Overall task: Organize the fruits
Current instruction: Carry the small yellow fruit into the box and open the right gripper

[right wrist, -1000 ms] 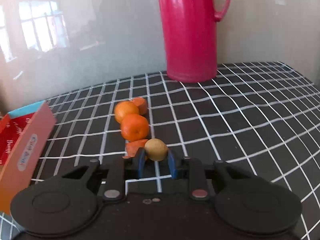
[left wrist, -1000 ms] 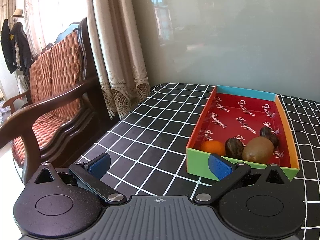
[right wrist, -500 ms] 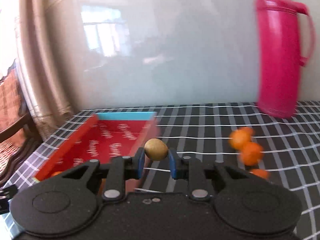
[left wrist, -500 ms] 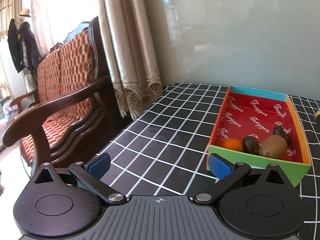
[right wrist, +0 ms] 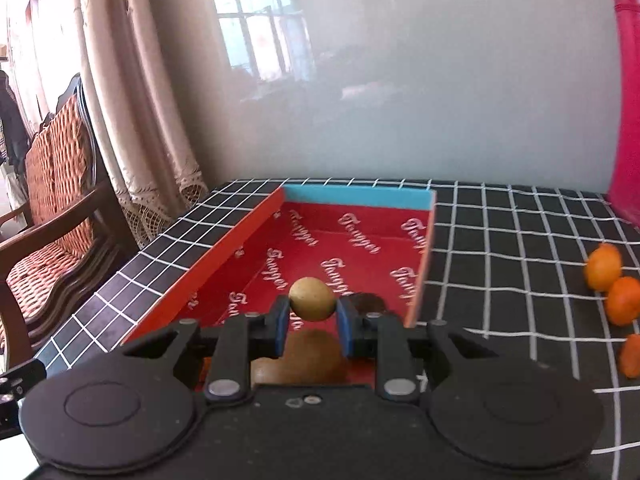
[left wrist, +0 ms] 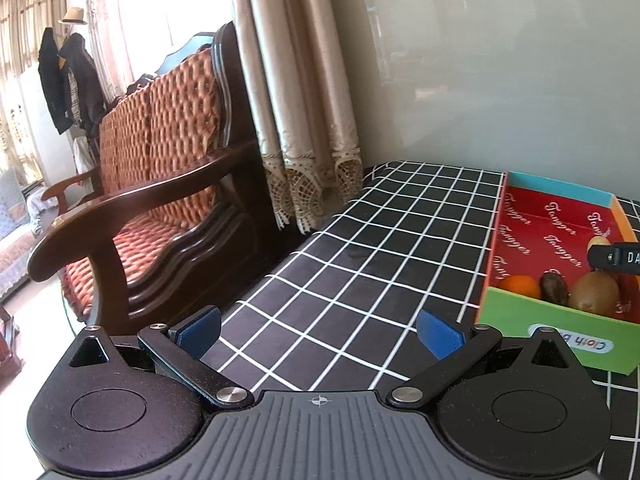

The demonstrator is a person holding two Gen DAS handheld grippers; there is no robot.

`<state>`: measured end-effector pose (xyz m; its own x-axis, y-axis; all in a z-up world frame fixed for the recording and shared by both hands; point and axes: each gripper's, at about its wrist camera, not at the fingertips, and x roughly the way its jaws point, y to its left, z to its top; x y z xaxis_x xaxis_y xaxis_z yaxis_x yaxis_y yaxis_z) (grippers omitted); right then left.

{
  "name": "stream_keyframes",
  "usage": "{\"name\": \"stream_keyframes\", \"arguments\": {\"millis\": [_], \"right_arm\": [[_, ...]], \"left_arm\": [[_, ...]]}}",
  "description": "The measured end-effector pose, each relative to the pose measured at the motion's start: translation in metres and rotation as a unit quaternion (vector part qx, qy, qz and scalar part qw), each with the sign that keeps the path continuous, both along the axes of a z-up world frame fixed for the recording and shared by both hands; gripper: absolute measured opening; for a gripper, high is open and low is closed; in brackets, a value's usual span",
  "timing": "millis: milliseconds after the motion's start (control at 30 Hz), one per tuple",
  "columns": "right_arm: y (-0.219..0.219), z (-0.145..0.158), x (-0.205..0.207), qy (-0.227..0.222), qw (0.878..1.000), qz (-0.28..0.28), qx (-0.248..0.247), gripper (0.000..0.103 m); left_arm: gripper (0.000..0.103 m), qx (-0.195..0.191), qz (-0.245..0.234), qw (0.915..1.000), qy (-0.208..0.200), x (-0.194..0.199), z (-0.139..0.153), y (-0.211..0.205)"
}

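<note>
My right gripper (right wrist: 311, 320) pinches a small round yellow-green fruit (right wrist: 312, 298) over the near end of the red-lined cardboard box (right wrist: 356, 236). I should lower it toward bare lining at twelve o'clock, clear of the brown kiwi (right wrist: 300, 356) beneath, before letting go. My left gripper (left wrist: 319, 328) hangs spread wide and empty, the box at its two o'clock.
</note>
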<state>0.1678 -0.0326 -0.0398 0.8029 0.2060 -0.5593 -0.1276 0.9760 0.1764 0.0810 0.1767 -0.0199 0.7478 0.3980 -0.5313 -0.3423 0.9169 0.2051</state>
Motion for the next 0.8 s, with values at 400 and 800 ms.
{"name": "stream_keyframes", "arguments": {"millis": [400,800], "right_arm": [[-0.003,-0.004,-0.001,0.0,1.0,-0.005,0.005,0.03],[-0.038,0.016,-0.028,-0.03,0.999,-0.044,-0.001,0.032]], "left_arm": [[0.103,0.003,-0.003,1.0,0.004,0.0,-0.002,-0.005],[0.103,0.007,-0.034,0.9994,-0.003,-0.007,0.01,-0.035]]}}
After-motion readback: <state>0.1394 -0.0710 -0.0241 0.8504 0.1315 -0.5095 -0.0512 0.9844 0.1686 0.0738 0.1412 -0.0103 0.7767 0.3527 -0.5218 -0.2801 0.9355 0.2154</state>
